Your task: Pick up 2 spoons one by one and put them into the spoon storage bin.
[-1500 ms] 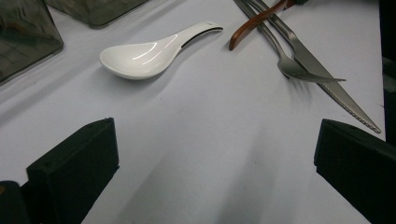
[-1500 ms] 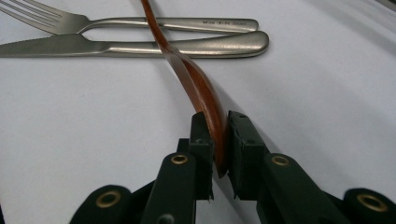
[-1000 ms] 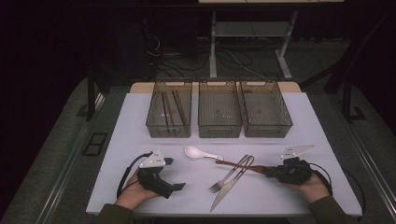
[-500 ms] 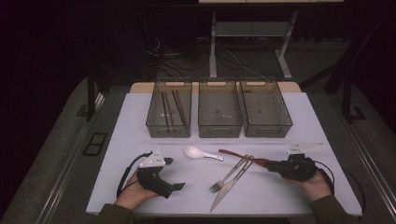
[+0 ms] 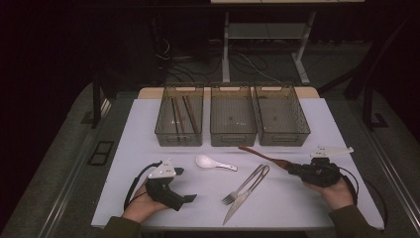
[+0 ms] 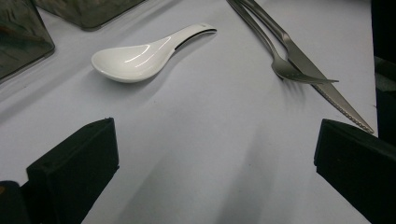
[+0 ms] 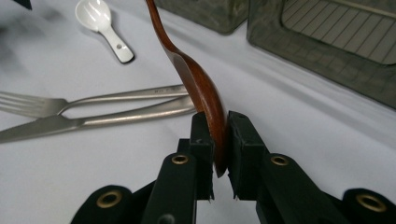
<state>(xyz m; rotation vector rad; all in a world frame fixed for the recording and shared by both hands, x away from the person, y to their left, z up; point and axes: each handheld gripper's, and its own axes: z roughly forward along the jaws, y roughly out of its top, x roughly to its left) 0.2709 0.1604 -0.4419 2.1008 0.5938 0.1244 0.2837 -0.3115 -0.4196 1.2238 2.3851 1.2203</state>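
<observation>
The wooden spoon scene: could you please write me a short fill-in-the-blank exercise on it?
1. The right gripper is shut on the bowl of the ____ spoon.
2. The white spoon lies on the ____.
3. Beside the fork lies a ____.
4. The chopsticks lie in the ____ bin of the three, seen from the high view.

Missing words: wooden; table; knife; left

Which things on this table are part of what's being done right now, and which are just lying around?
In the job:
- wooden spoon, clamped by its bowl in the right gripper
- three mesh bins, one already holding chopsticks

Lying about:
- white ceramic spoon
- fork
- knife
- left gripper, open and resting on the table
</observation>
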